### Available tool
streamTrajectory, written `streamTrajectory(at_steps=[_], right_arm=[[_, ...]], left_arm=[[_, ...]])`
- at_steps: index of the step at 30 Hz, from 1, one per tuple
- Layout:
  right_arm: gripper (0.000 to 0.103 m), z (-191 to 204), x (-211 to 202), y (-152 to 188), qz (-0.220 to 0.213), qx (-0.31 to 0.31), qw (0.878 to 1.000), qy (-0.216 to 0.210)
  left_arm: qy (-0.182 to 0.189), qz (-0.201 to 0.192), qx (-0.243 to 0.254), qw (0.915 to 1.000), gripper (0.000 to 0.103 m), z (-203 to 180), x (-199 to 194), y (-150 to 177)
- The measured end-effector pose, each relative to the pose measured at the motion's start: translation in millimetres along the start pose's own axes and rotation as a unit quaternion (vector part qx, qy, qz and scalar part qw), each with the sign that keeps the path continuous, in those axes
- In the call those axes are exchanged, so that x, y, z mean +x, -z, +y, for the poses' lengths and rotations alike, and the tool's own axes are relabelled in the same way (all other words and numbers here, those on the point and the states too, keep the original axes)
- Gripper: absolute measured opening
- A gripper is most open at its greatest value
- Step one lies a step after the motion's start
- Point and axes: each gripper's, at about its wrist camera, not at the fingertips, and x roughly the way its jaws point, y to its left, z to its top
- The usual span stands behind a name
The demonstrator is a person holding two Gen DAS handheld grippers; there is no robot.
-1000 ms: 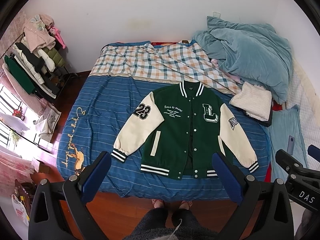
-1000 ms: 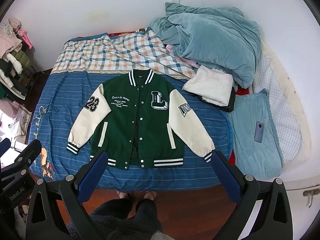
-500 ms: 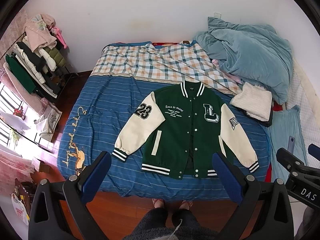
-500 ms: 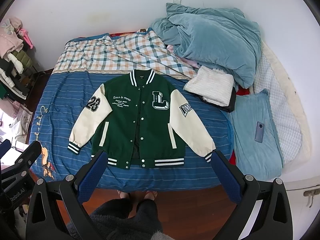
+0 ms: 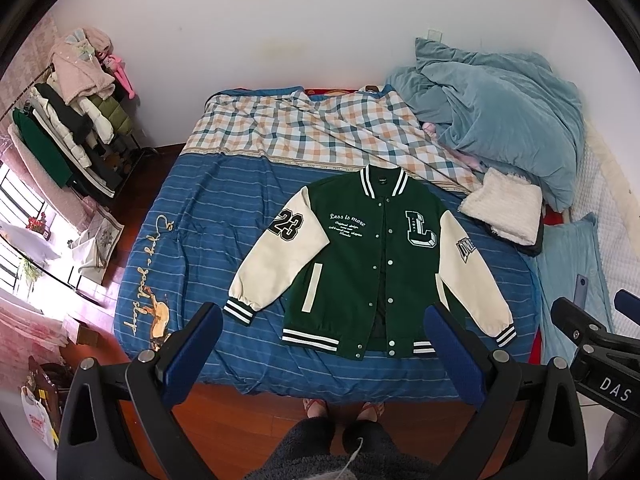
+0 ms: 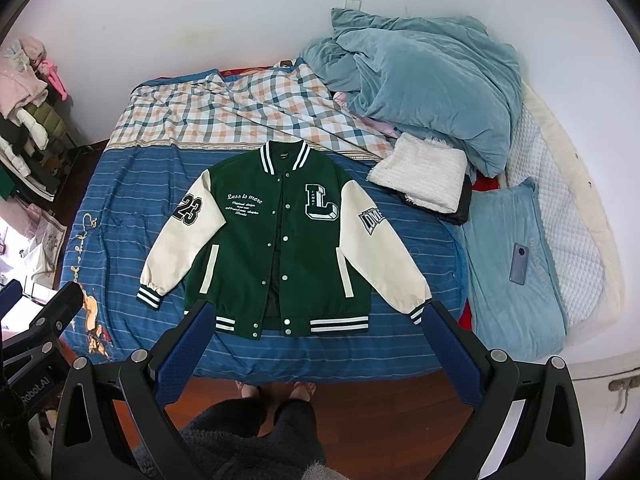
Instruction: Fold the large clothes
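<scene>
A green varsity jacket (image 5: 360, 256) with cream sleeves lies flat, front up, on the blue striped bed cover (image 5: 200, 240), its striped hem near the bed's front edge. It also shows in the right wrist view (image 6: 276, 240). My left gripper (image 5: 324, 344) is open and empty, held high above the bed's front edge, before the hem. My right gripper (image 6: 316, 340) is open and empty too, also above the hem. Both sleeves are spread out to the sides.
A checked sheet (image 5: 312, 132) and a crumpled blue duvet (image 5: 500, 112) lie at the bed's head. A folded white knit (image 6: 420, 176) sits right of the jacket. A phone (image 6: 519, 263) lies on a blue pillow. A clothes rack (image 5: 68, 128) stands left. Feet show on the wooden floor (image 5: 248, 432).
Both grippers have drifted slightly; the jacket sits a little lower and further right in both views. Nothing on the bed moved.
</scene>
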Motion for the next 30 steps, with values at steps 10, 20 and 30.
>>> streamTrajectory(at_steps=[10, 20, 30], right_arm=[[0.103, 4, -3, -2, -0.002, 0.002, 1.0, -0.002], [0.103, 1, -4, 0, -0.002, 0.004, 1.0, -0.005], [0.102, -47, 77, 4, 0.008, 0.159, 0.986, -0.055]], left_arm=[[0.004, -0.005, -0.001, 1.0, 0.103, -8, -15, -5], [0.006, -0.007, -0.001, 1.0, 0.103, -10, -13, -4], [-0.055, -0.066, 0.01, 0.9962, 0.103, -3, 76, -32]])
